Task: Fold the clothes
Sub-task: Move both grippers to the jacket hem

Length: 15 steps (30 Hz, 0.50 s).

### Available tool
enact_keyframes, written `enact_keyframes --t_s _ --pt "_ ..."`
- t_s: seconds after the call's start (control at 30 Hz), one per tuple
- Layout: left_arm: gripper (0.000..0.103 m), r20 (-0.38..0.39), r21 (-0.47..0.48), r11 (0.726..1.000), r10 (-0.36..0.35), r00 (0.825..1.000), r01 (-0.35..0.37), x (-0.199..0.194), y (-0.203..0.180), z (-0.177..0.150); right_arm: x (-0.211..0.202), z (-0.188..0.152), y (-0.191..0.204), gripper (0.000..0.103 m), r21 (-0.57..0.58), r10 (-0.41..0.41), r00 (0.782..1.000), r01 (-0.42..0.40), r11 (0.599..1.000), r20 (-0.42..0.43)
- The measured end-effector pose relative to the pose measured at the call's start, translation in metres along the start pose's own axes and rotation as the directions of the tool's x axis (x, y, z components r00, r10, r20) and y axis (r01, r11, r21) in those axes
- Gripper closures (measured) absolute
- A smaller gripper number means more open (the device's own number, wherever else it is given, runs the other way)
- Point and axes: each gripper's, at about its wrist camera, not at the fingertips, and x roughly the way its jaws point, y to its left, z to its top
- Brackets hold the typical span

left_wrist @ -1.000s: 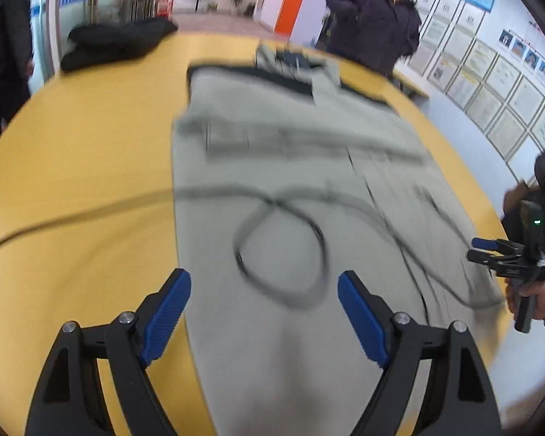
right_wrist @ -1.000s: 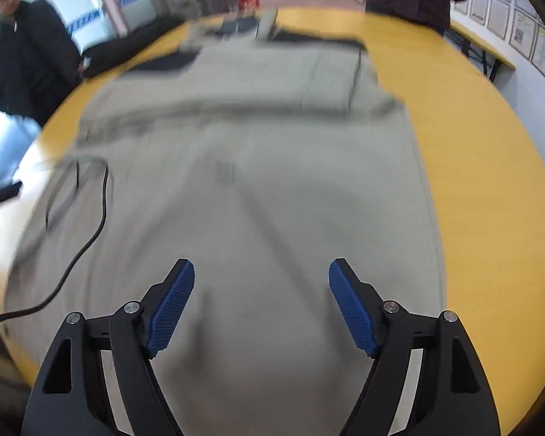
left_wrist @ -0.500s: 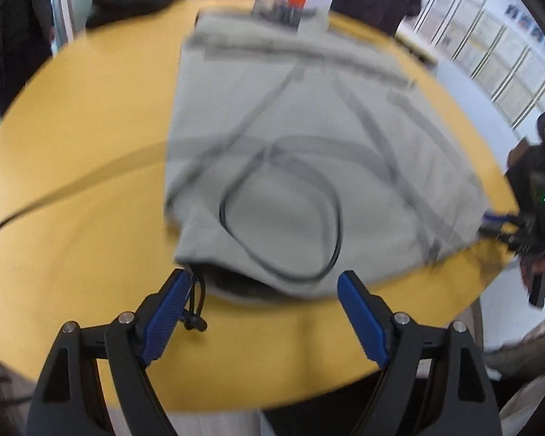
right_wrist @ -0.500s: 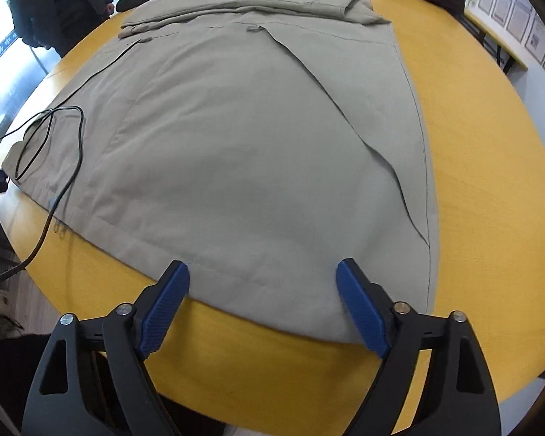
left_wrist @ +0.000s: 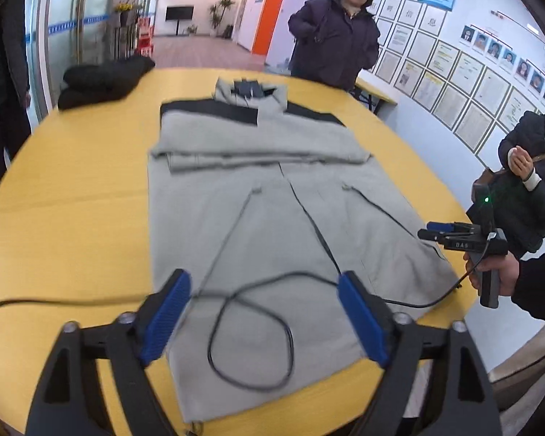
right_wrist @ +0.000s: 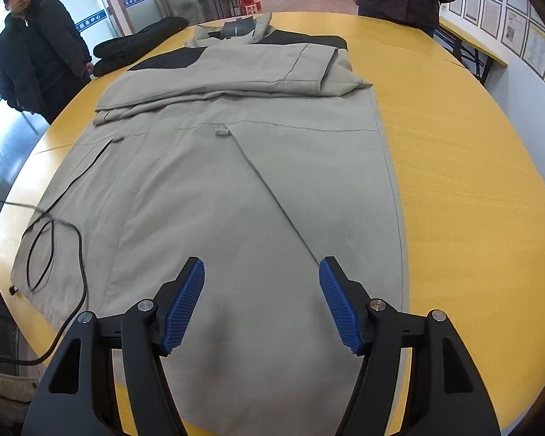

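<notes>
A grey jacket with black shoulder panels (left_wrist: 272, 196) lies flat on the yellow table (left_wrist: 72, 200), collar at the far end, sleeves folded across the chest. It also shows in the right wrist view (right_wrist: 243, 167). My left gripper (left_wrist: 263, 316) is open and empty above the near left part of the hem. My right gripper (right_wrist: 261, 301) is open and empty above the hem's near right part, and shows from the side in the left wrist view (left_wrist: 450, 234). A black cable (left_wrist: 250, 330) loops over the jacket's near left corner.
A black garment (left_wrist: 105, 80) lies at the table's far left. One person (left_wrist: 338, 32) stands behind the far end, another (right_wrist: 36, 51) at the left side, another (left_wrist: 541, 167) at the right. The table edge runs just below both grippers.
Both grippers have swung back up from looking down at the hem and table edge; both views now look along the jacket again. Both stay open.
</notes>
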Motion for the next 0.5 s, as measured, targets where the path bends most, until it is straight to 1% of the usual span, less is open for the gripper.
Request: enact_keyframes --t_s 0.1,0.13,0.17,0.2,0.27,0.3,0.33,0.37,0.4,0.5 --pt "0.012 -0.080 0.010 1.000 0.005 0.997 -0.005 0.050 0.005 -0.006 0.008 0.000 -0.009 0.036 -0.002 -0.008 1.000 0.008 1.000 -0.008" --pt "0.014 -0.107 -0.003 1.000 0.009 0.994 -0.009 0.067 0.010 -0.012 0.012 -0.001 -0.013 0.036 -0.002 -0.012 1.000 0.012 1.000 -0.014" --pt "0.018 -0.139 -0.029 0.999 0.010 0.990 -0.014 0.084 0.016 -0.019 0.016 -0.004 -0.017 0.036 0.000 -0.022 0.999 0.022 1.000 -0.028" --pt "0.018 -0.169 -0.048 0.999 0.015 0.985 -0.024 0.097 0.021 -0.027 0.021 -0.006 -0.022 0.036 0.002 -0.033 0.998 0.034 0.999 -0.047" --pt "0.019 -0.197 -0.047 0.998 0.022 0.980 -0.032 0.108 0.025 -0.041 0.031 -0.017 -0.029 0.036 -0.013 -0.050 0.993 0.049 0.999 -0.107" --pt "0.019 -0.208 -0.043 0.998 0.025 0.978 -0.035 0.112 0.026 -0.048 0.032 -0.024 -0.027 0.037 -0.045 -0.062 0.991 0.058 0.997 -0.117" --pt "0.019 -0.205 -0.034 0.999 0.033 0.978 -0.040 0.112 0.025 -0.053 0.031 -0.031 -0.024 0.036 -0.084 -0.077 0.991 0.067 0.994 -0.114" --pt "0.018 -0.197 -0.023 0.999 0.042 0.980 -0.047 0.111 0.024 -0.056 0.029 -0.037 -0.023 0.035 -0.092 -0.082 0.991 0.072 0.993 -0.107" --pt "0.018 -0.188 -0.011 0.998 0.051 0.981 -0.054 0.109 0.022 -0.060 0.027 -0.042 -0.023 0.032 -0.084 -0.083 0.992 0.075 0.994 -0.098" --pt "0.018 -0.173 0.017 0.997 0.078 0.982 -0.077 0.105 0.016 -0.070 0.021 -0.055 -0.022 0.030 -0.036 -0.097 0.992 0.094 0.995 -0.082"
